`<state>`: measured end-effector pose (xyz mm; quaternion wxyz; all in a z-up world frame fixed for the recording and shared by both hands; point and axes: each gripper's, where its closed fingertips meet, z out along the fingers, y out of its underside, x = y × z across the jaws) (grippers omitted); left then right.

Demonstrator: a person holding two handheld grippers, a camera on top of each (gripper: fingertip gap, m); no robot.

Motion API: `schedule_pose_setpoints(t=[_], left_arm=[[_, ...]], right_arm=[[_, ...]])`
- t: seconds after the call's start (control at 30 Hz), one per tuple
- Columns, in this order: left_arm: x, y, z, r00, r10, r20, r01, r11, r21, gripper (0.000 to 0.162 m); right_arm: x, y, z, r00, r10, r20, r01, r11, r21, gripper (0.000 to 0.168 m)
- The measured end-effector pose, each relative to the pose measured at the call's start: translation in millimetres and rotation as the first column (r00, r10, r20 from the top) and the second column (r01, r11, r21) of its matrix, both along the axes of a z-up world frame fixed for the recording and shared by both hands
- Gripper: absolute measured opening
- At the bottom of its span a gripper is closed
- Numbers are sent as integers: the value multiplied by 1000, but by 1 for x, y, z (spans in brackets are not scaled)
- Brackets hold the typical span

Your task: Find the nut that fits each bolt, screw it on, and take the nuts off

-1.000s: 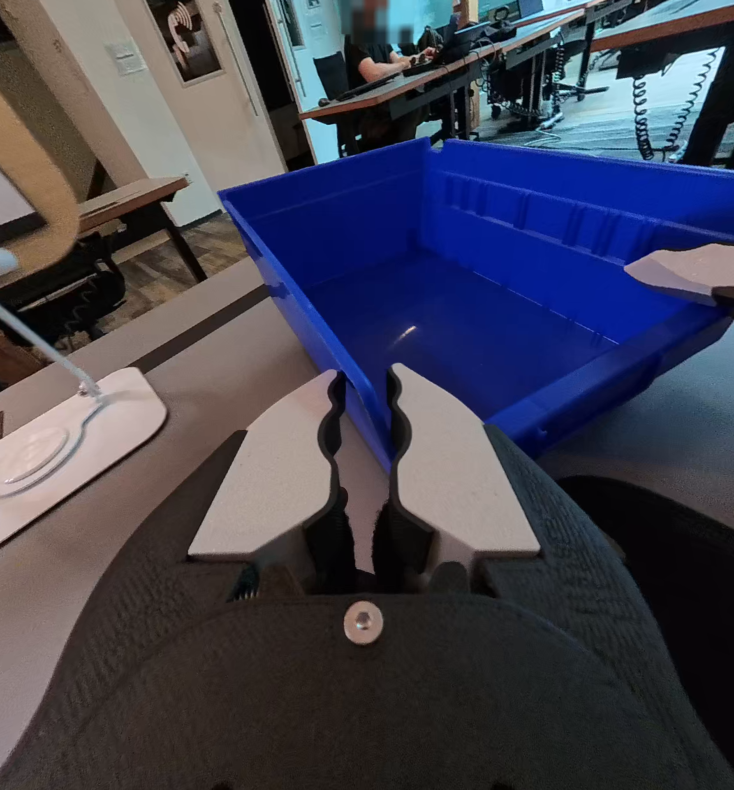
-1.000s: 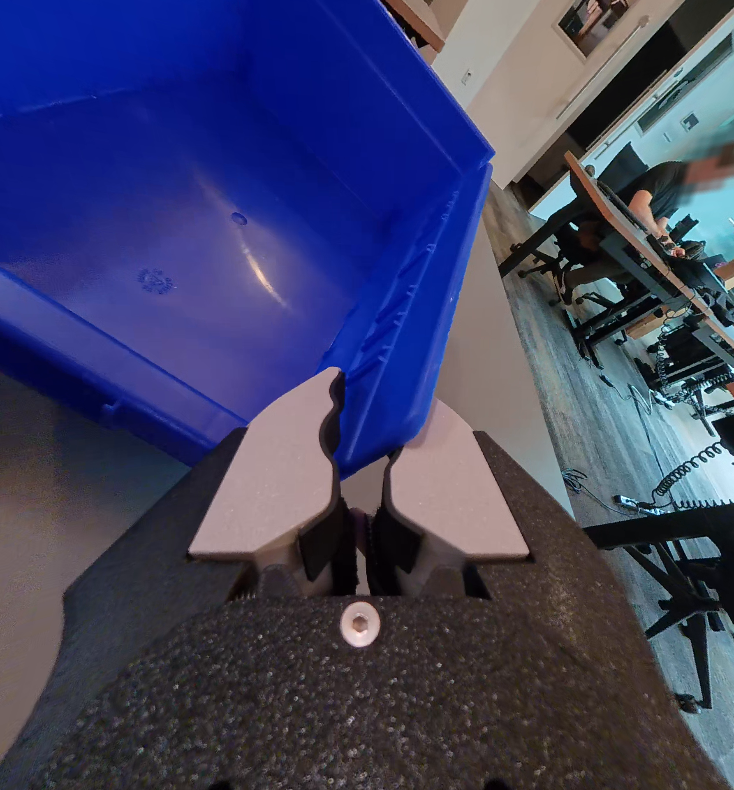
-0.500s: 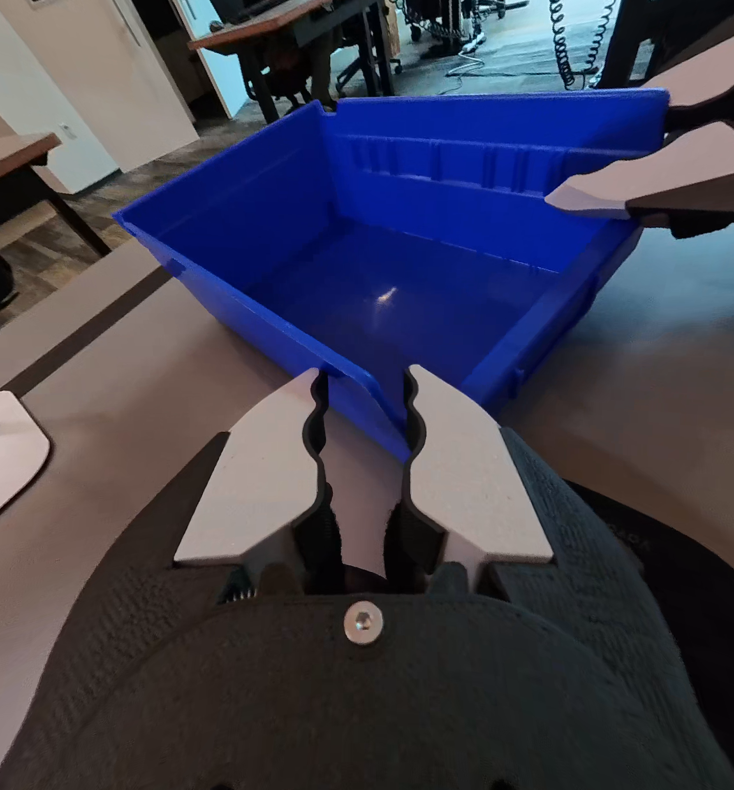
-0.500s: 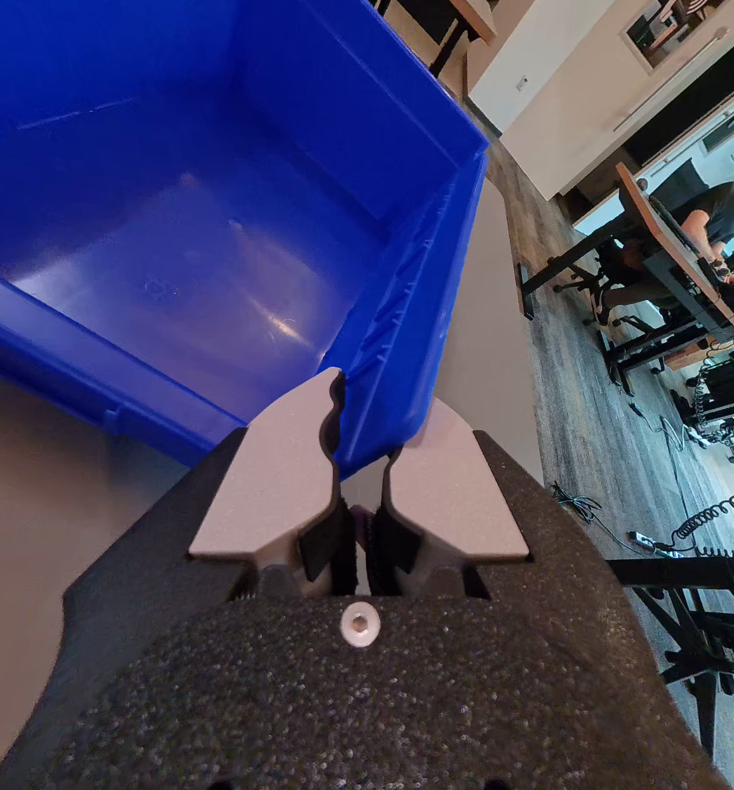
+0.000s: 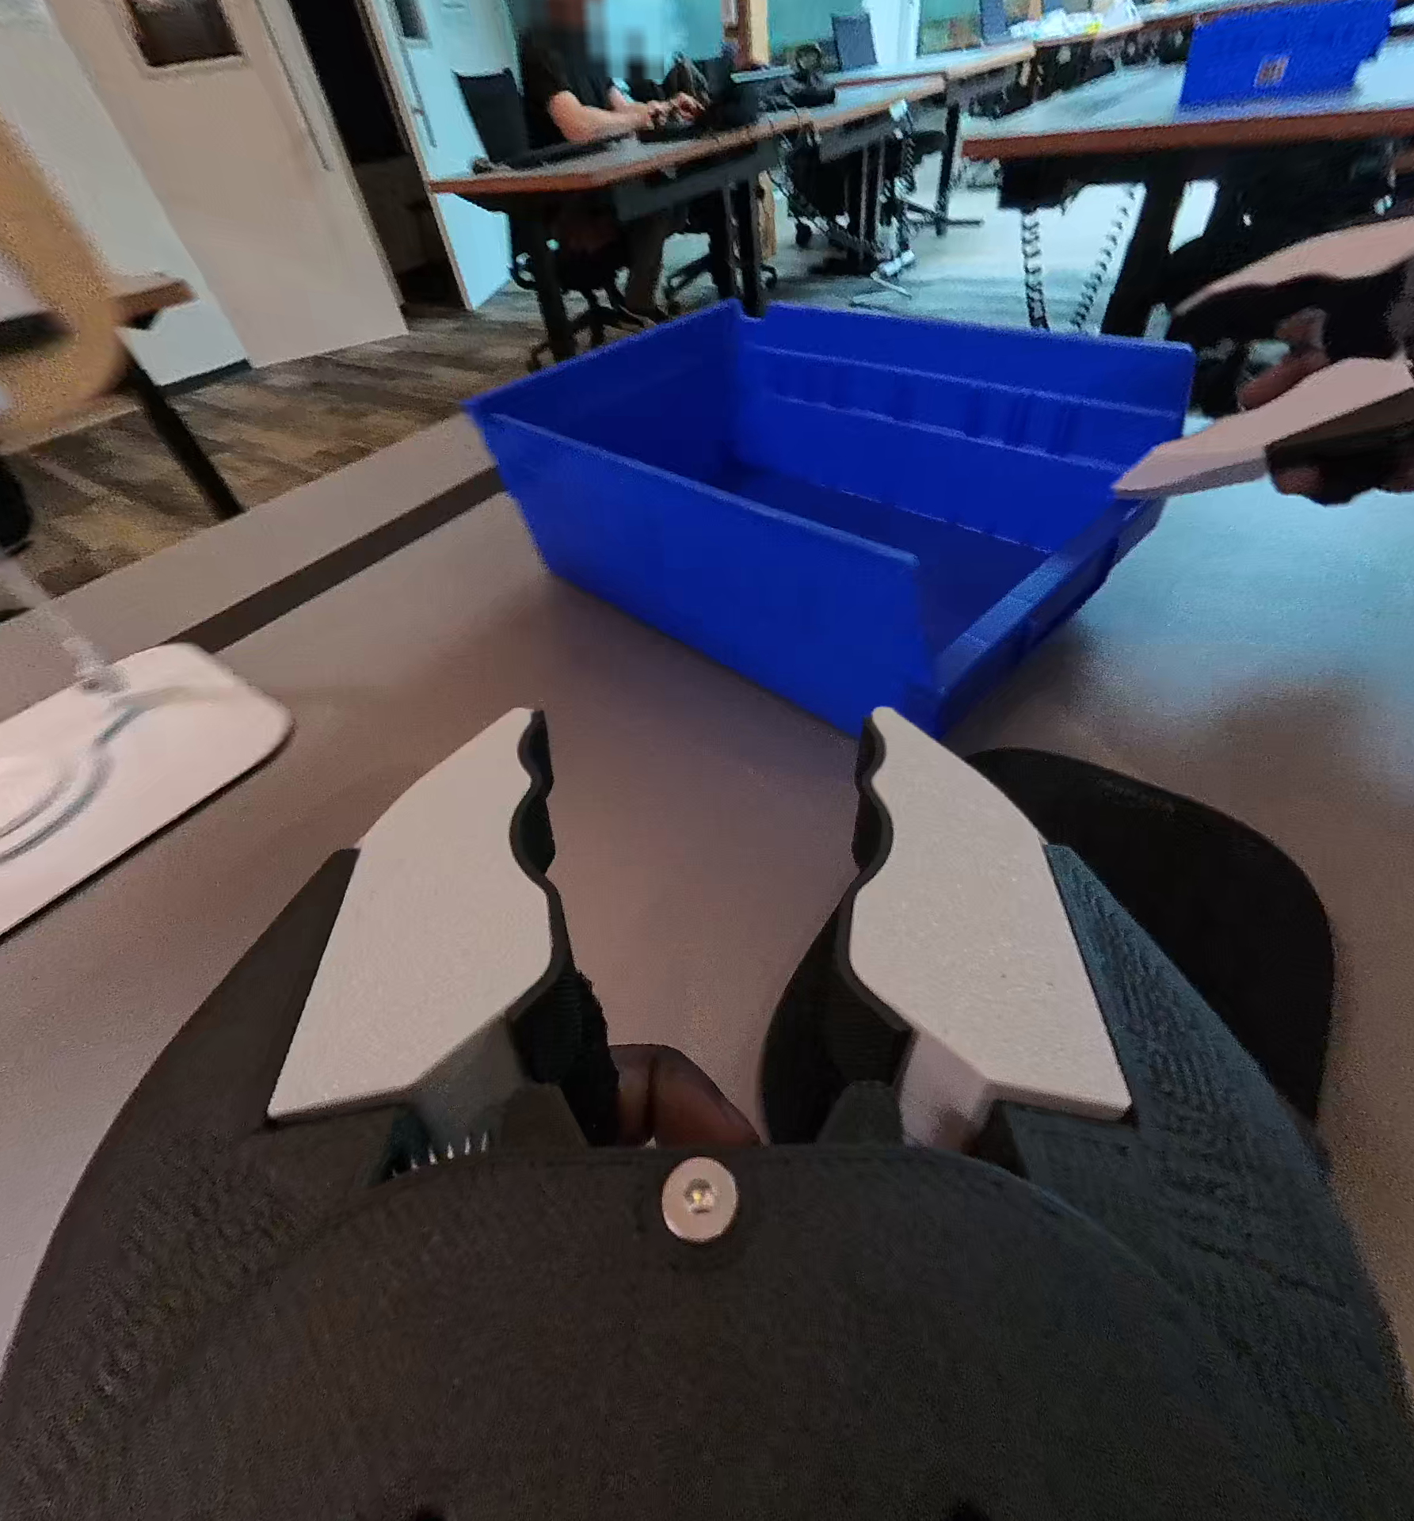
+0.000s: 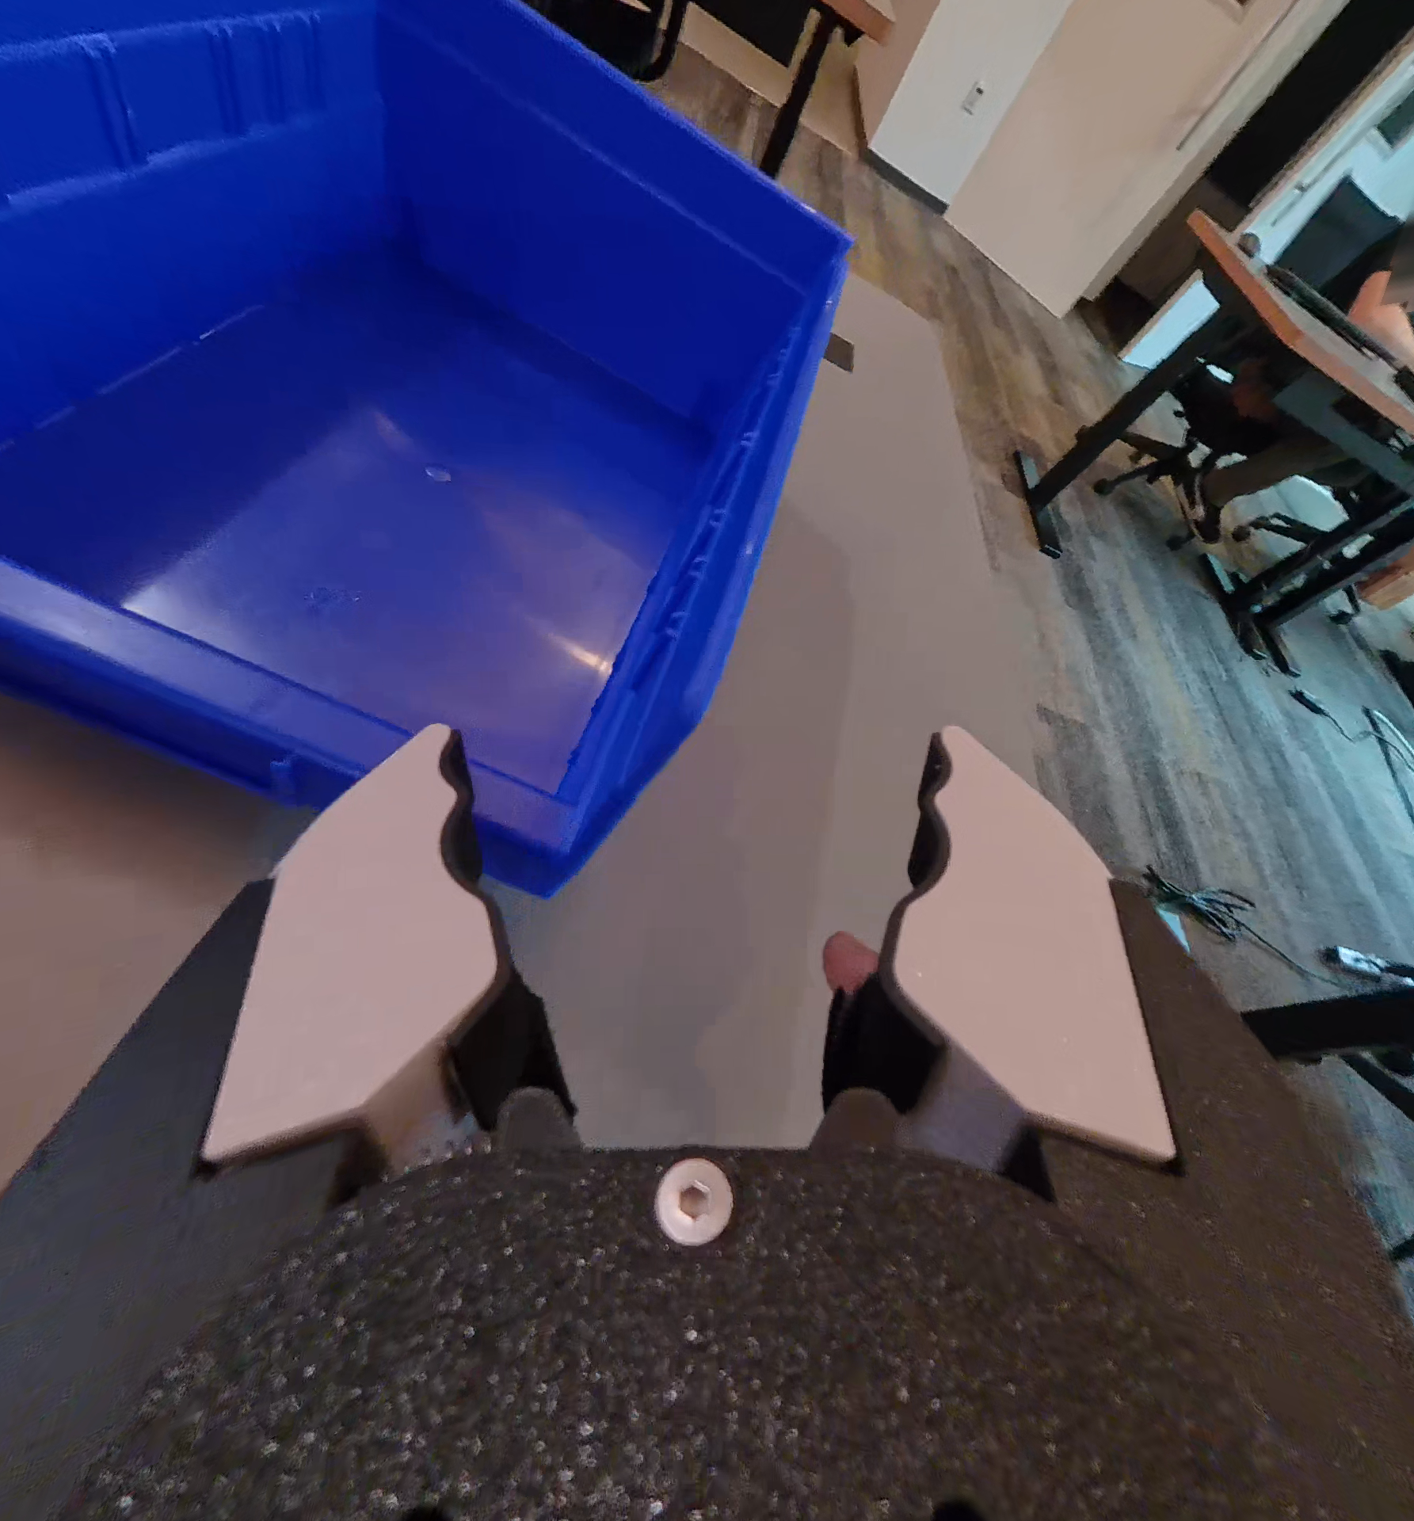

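Both hand-held grippers, left (image 5: 702, 765) and right (image 6: 691, 782), are hovering wide open and empty beside the empty blue bin (image 6: 341, 461) on the counter (image 5: 687, 790); no nuts or bolts are showing, so locating them should come first.

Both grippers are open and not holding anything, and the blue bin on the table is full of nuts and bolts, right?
Not quite. The blue bin is empty: the right wrist view shows only its bare floor. The rest holds: the left gripper and right gripper both have their fingers spread with nothing between them, and the bin sits on the table.
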<state>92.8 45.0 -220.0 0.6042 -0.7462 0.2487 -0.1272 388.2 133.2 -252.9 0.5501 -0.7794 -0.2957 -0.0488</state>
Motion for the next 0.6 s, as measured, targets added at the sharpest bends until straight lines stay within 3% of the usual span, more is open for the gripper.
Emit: schedule_pose_setpoints(t=[0.1, 0.17, 0.33, 0.4, 0.5, 0.6], left_arm=[[-75, -23, 25, 990, 138, 21, -139, 989, 46, 70], [-139, -37, 39, 954, 301, 9, -300, 949, 98, 70], [-303, -86, 54, 695, 715, -77, -688, 692, 220, 68], [-346, -97, 46, 616, 776, -134, -758, 630, 169, 68], [-365, -110, 25, 642, 756, -128, -757, 651, 48, 67], [-380, -126, 11, 600, 775, -199, -782, 621, 59, 66]], right_arm=[[-6, -19, 17, 998, -55, -33, 57, 997, 60, 106], [-29, -33, 34, 989, -37, -144, 53, 993, 107, 101], [-120, -54, 59, 905, 112, -411, -80, 992, 95, 77], [-153, -55, 54, 901, 144, -410, -143, 989, 34, 79], [-181, -50, 39, 932, 112, -346, -128, 991, -26, 86], [-197, -43, 26, 950, 73, -305, -94, 994, -54, 87]])
